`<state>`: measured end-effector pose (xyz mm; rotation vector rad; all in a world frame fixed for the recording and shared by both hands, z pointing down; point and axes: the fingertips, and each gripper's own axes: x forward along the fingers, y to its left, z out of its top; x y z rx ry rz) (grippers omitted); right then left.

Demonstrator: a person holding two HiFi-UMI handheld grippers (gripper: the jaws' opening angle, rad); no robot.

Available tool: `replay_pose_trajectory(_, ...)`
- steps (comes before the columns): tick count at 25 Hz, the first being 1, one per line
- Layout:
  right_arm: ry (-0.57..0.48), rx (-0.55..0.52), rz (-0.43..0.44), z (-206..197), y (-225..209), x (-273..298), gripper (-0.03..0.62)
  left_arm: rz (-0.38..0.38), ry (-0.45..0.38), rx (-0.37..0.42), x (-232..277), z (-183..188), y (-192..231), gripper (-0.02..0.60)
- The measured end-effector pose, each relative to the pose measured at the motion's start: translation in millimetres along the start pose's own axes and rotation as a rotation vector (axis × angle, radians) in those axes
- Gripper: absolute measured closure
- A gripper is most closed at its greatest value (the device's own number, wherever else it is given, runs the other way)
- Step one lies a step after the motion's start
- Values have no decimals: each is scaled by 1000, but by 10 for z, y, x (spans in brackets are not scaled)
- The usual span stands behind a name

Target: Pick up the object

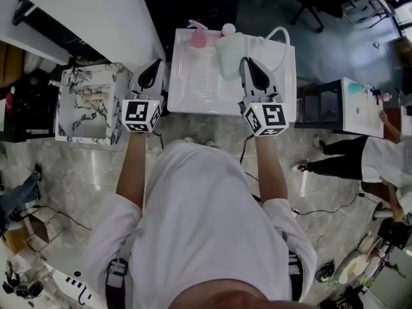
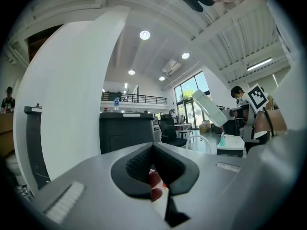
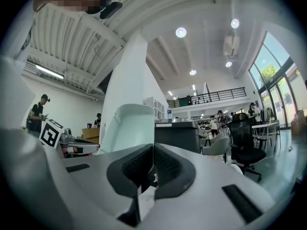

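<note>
A pale green open container (image 1: 230, 55) hangs tilted above the white table (image 1: 193, 85). My right gripper (image 1: 246, 62) is shut on its thin wall. In the right gripper view the container (image 3: 128, 126) rises just left of the closed jaws (image 3: 153, 146). From the left gripper view it (image 2: 209, 108) shows slanted in the air, beside the right gripper's marker cube (image 2: 257, 97). My left gripper (image 1: 156, 63) is held at the table's left edge, apart from the container. Its jaws (image 2: 153, 146) are shut and hold nothing.
A pink spray bottle (image 1: 198, 36) and a pink-capped bottle (image 1: 228, 29) stand at the table's far edge, near a white hose loop (image 1: 280, 36). A marble-patterned box (image 1: 87, 105) sits left of the table. A second person (image 1: 360, 159) stands at the right.
</note>
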<state>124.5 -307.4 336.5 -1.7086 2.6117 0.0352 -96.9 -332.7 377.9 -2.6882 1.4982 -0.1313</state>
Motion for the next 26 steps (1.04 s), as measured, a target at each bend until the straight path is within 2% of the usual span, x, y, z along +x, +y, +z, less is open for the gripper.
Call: replay_pose_trajectory(26, -8, 21, -15, -33, -42, -95, 586, -29, -2, -2, 41, -2, -113, 581)
